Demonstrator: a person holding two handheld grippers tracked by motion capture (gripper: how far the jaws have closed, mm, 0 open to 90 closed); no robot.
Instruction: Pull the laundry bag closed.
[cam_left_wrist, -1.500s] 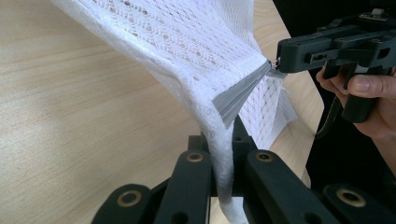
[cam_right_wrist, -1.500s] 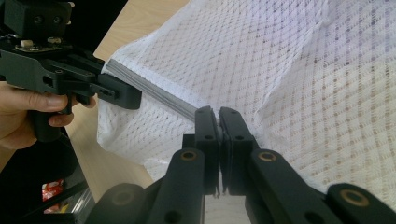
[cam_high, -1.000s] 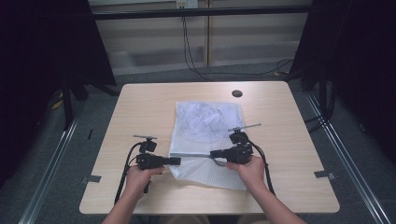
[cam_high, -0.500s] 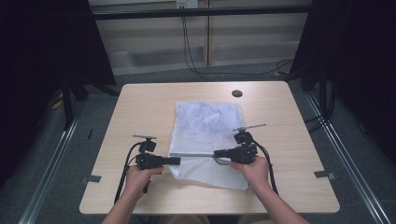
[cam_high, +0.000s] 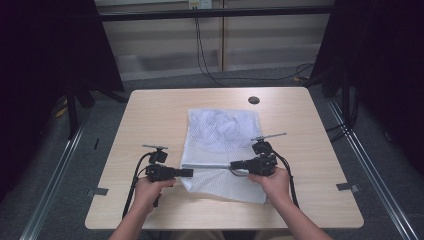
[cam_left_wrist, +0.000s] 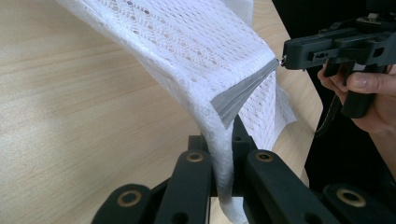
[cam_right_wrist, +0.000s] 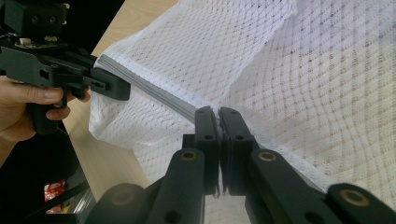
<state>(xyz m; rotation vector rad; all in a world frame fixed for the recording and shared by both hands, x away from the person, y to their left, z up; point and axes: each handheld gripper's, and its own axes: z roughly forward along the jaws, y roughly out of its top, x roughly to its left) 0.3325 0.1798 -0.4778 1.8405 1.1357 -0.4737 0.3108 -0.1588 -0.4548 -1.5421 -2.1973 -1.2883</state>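
Note:
A white mesh laundry bag (cam_high: 222, 150) lies on the wooden table (cam_high: 150, 115), with a crumpled white cloth (cam_high: 222, 125) inside its far half. A grey zipper (cam_high: 210, 167) runs across it. My left gripper (cam_high: 190, 172) is shut on the bag's mesh at the zipper's left end; in the left gripper view the fabric (cam_left_wrist: 187, 42) is pinched between the jaws of the left gripper (cam_left_wrist: 223, 154). My right gripper (cam_high: 233, 164) is shut on the zipper pull (cam_left_wrist: 281, 59) and faces the left one. In the right gripper view, the right gripper (cam_right_wrist: 218, 114) sits on the grey zipper (cam_right_wrist: 154, 91).
A round black cable hole (cam_high: 254, 100) sits at the table's far right. Bare wood lies on both sides of the bag. Metal floor rails (cam_high: 60, 165) and black curtains flank the table, and cables hang behind it.
My right gripper has slid a little to the right along the zipper with the pull. The left gripper has stayed in place on the bag's edge.

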